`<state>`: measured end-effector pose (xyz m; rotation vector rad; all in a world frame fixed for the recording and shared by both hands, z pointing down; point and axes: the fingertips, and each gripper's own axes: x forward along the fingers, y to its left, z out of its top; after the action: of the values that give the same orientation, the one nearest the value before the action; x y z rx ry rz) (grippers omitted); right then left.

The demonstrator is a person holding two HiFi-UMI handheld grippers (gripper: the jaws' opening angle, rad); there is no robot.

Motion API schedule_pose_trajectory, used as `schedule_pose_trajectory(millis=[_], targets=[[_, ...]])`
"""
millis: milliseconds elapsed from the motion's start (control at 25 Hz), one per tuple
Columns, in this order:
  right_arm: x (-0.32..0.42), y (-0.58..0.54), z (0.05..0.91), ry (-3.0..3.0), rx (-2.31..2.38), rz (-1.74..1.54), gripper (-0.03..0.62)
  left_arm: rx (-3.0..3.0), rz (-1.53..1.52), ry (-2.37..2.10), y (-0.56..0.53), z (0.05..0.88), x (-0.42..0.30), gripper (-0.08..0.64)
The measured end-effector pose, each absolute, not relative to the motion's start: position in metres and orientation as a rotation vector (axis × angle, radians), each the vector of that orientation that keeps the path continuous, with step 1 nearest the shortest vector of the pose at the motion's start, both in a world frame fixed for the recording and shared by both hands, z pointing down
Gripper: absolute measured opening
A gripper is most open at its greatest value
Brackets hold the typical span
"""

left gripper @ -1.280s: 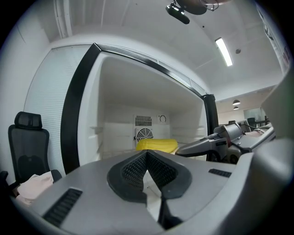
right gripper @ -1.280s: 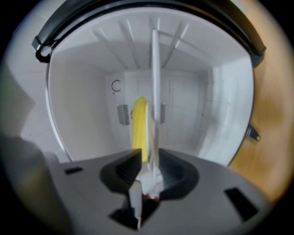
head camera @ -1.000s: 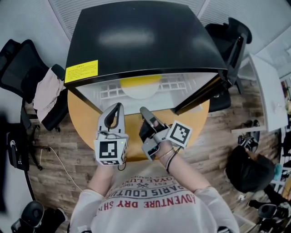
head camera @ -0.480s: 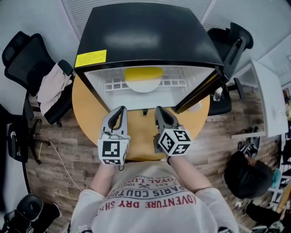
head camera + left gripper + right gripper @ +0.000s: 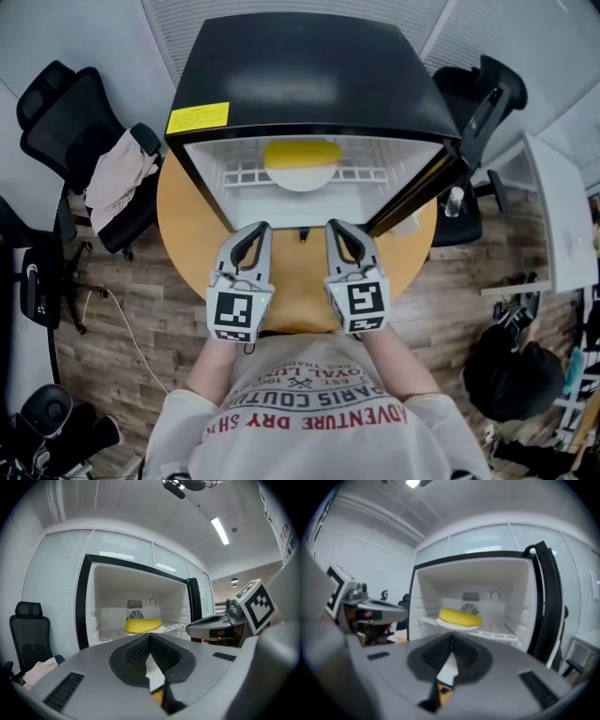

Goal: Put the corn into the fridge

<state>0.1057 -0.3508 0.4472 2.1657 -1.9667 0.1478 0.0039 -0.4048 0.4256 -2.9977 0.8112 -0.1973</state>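
Head view: the black fridge (image 5: 300, 66) stands at 12 o'clock on a round wooden table (image 5: 187, 225), its door (image 5: 417, 187) swung out toward 2 o'clock. The corn (image 5: 302, 152) lies inside on a white plate (image 5: 302, 178), on the wire shelf. The left gripper (image 5: 258, 230) and the right gripper (image 5: 336, 228) are held side by side at 6 o'clock of the opening, outside it, tips pointing in. An office chair (image 5: 56, 122) with a cloth (image 5: 117, 178) draped on it stands at 10 o'clock, clear of the table edge.

Left gripper view: the jaws are pressed together at the tips with nothing between them. The corn shows dead ahead at 12 o'clock, deep in the white cavity, and the right gripper's body crosses at 3 o'clock.

Right gripper view: these jaws also meet at the tips and carry nothing (only a sliver of table shows through the lower slot). The corn rests on its plate at 12 o'clock, and the door's dark edge rises at 3 o'clock.

By my reading the placing is done, so what remains is shutting the door. That calls for the right gripper to go round the door's free edge toward 2 o'clock and push from outside. The bare table strip in front gives room, though the door edge sits near that gripper, so a wide arc looks wise
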Motion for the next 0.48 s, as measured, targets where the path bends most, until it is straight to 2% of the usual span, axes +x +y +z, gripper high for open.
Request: schedule_pose_trajectory(millis=[480], targets=[[0.1013, -0.3446, 0.4425, -2.0, 2.145, 0.178, 0.029, -3.016, -0.233, 0.74, -0.401, 0.4245, 0.0132, 0.025]])
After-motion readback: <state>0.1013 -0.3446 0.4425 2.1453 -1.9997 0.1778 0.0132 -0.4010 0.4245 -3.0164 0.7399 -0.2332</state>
